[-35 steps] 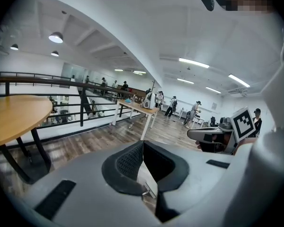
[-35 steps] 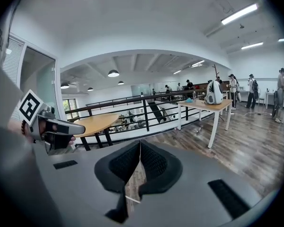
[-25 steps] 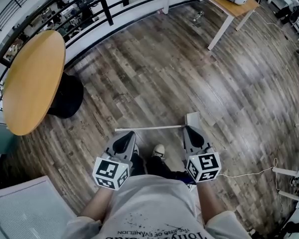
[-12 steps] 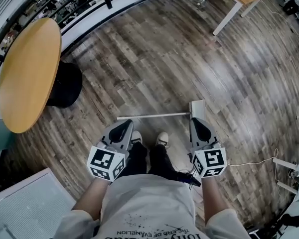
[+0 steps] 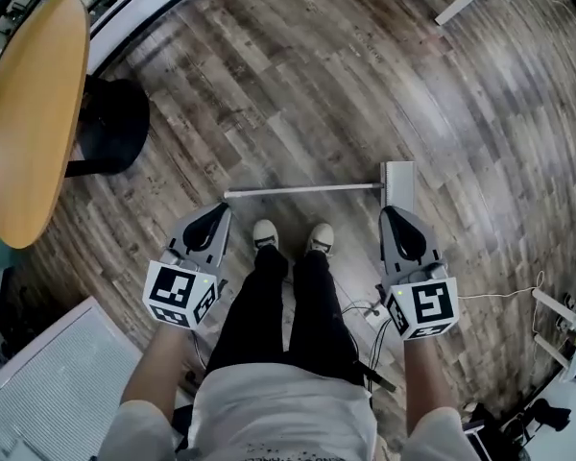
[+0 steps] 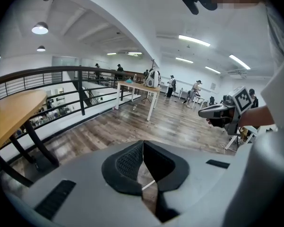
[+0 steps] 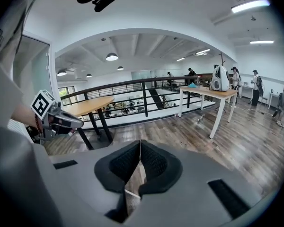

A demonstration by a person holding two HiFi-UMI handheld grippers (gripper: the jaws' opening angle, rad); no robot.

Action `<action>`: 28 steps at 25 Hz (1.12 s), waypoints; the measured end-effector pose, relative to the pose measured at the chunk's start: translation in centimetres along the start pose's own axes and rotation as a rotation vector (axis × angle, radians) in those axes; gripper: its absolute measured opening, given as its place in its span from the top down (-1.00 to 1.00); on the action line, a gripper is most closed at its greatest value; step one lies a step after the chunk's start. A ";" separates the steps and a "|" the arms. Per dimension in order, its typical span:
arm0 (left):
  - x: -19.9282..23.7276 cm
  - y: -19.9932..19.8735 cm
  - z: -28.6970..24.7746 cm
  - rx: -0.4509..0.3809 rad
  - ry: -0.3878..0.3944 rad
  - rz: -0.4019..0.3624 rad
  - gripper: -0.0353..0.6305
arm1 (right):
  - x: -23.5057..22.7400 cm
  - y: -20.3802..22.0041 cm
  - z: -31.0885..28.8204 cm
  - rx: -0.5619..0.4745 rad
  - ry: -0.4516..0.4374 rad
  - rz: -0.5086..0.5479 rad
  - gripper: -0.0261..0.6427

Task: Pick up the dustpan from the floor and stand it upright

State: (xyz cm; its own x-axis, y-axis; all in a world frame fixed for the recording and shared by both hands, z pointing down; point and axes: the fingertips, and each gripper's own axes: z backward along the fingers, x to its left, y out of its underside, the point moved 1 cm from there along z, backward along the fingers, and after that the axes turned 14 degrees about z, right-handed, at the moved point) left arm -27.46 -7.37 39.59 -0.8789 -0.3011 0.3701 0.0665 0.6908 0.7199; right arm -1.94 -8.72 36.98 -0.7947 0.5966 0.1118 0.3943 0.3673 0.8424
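wood floor (image 5: 317, 84) all around; the dustpan (image 5: 399, 182) lies flat just ahead of the right gripper (image 5: 397, 217), its handle (image 5: 302, 190) reaching across toward the left gripper (image 5: 214, 219). both grippers' jaws are pressed together, empty.

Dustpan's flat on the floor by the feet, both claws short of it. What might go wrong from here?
The left claw and right claw are shut; unopened, they would knock the dustpan. Its thin handle lies flat on the floor, so a claw may hit the floor or slip off. The shoes sit close behind it.
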 end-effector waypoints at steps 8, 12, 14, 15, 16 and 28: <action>4.6 9.7 -7.0 0.096 -0.035 0.007 0.82 | 3.1 7.2 -6.4 0.039 -0.065 -0.033 0.84; 8.5 15.3 -10.1 0.145 -0.048 -0.016 0.82 | 4.3 11.3 -9.1 0.060 -0.100 -0.035 0.84; 10.7 18.3 -11.6 0.173 -0.054 -0.011 0.82 | 4.8 13.0 -10.4 0.063 -0.119 -0.027 0.84; 12.0 19.9 -12.5 0.191 -0.058 -0.008 0.82 | 5.2 13.7 -11.2 0.061 -0.132 -0.015 0.84; 13.2 21.5 -13.3 0.213 -0.064 -0.011 0.82 | 5.6 14.3 -12.0 0.058 -0.148 0.002 0.84; 26.4 36.9 -20.9 0.460 -0.108 -0.118 0.66 | 9.5 19.5 -19.1 -0.036 -0.249 0.010 0.84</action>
State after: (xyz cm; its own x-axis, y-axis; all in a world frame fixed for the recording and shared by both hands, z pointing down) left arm -38.30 -3.60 88.19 -0.9135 -0.3415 0.2213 -0.2306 0.8825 0.4099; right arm -10.62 -9.54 64.56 -0.6512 0.7589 -0.0096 0.3810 0.3379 0.8606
